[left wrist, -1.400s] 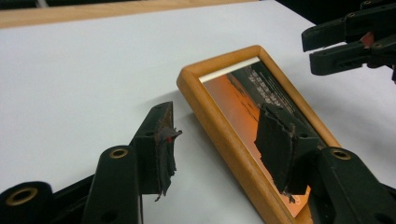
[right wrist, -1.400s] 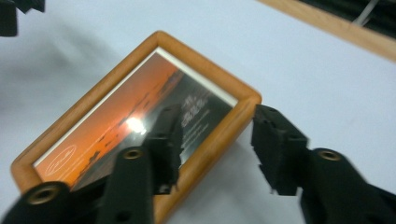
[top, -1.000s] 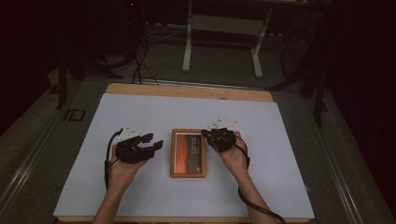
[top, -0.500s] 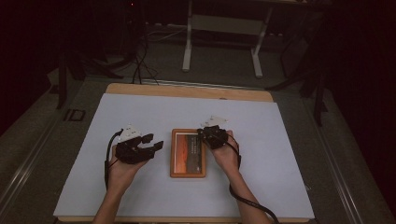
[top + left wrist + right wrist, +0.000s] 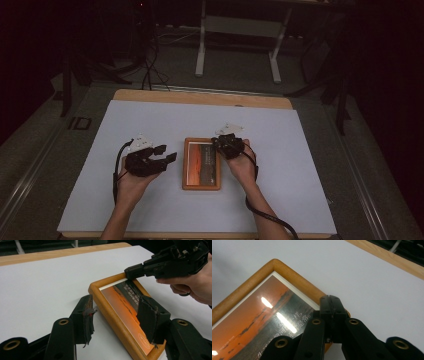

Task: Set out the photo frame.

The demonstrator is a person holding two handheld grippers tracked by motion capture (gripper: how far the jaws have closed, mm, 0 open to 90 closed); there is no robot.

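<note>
A wooden picture frame (image 5: 201, 163) lies flat in the middle of the white table mat (image 5: 310, 165). It has an orange sunset picture (image 5: 125, 307) inside, with some small writing on it.

My left gripper (image 5: 167, 154) sits on the mat just beside the left side of the frame. Its jaws are spread wide apart and hold nothing. In my left gripper view, one jaw is over the mat and the other is over the picture, with the frame's long edge between them.

My right gripper (image 5: 218, 142) is at the top right corner of the frame. Its jaws are pressed together, and their tip rests at the wooden edge there. I cannot tell if they pinch anything. My right hand (image 5: 243, 166) is on the mat beside the frame.
</note>
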